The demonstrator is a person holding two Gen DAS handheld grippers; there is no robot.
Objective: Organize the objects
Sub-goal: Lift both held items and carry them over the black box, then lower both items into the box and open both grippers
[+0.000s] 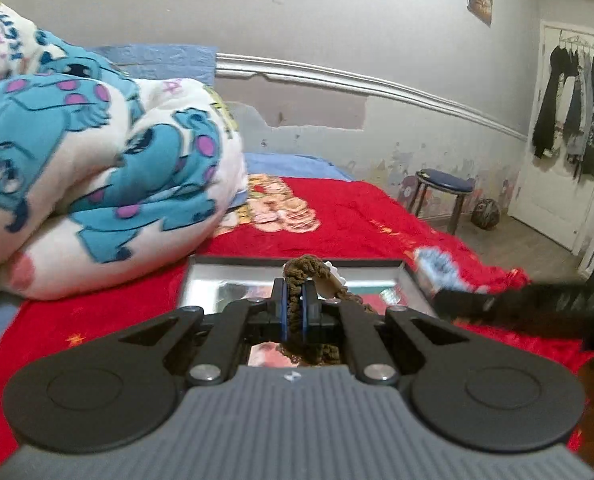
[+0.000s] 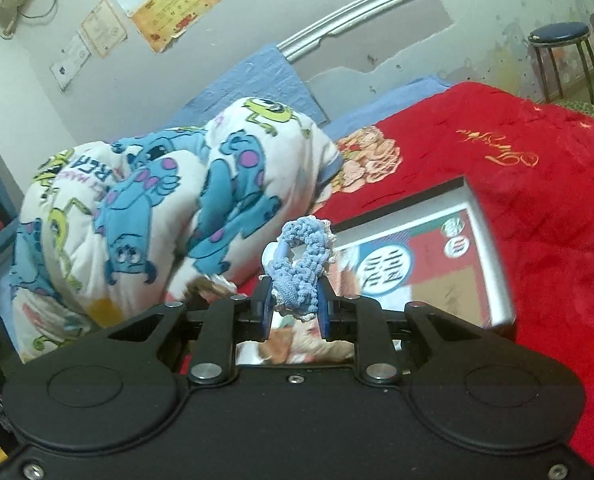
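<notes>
Red bedspread (image 2: 537,208), covering the bed. Rolled cartoon blanket (image 1: 97,168), white and blue, at its head. Shallow printed tray (image 2: 493,248), lying flat on the spread. Left claw (image 1: 296,300), pinched tight on a brown crocheted scrunchie (image 1: 299,270) above the tray. Right claw (image 2: 296,296), closed on a pale blue crocheted scrunchie (image 2: 301,256) beside the tray.

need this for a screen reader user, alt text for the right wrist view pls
The right gripper pinches a fluffy light blue scrunchie above a shallow printed tray on a red blanket. A rolled cartoon blanket lies to the left.
</notes>
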